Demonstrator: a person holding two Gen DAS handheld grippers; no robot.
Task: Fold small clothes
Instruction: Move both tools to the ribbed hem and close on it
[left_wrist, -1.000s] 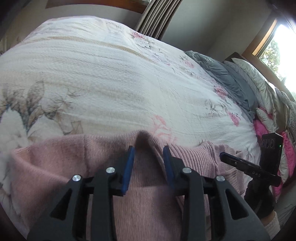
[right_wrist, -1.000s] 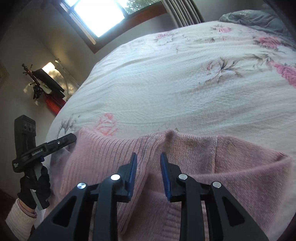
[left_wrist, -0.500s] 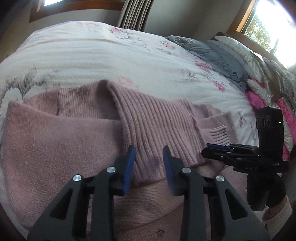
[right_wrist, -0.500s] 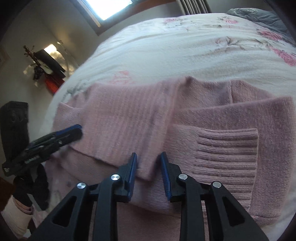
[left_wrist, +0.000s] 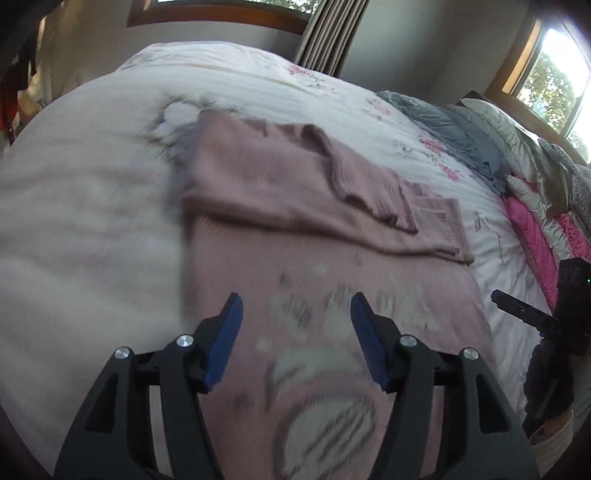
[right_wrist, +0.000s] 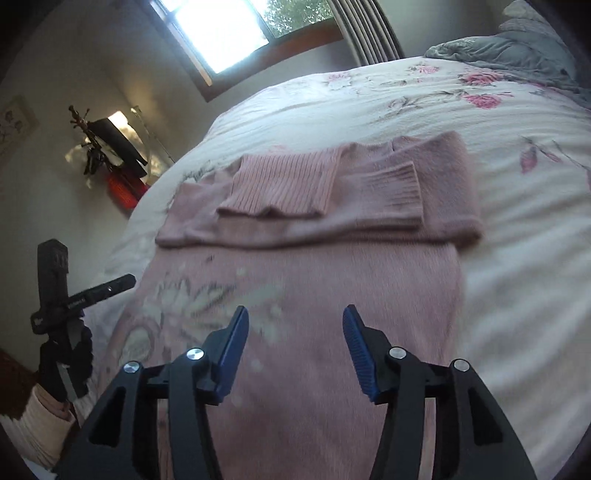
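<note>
left gripper (left_wrist: 295, 321): we hold it spread, empty, over sweater hem
right gripper (right_wrist: 293, 334): ours too, spread, empty
sweater (right_wrist: 306, 295): pink, flat on the bed, sleeves folded across chest
bed (right_wrist: 498, 118): floral white quilt, grey blanket (left_wrist: 454, 133) beyond
room: window (right_wrist: 225, 29), curtain (left_wrist: 328, 33)
writing: none we can read
</note>
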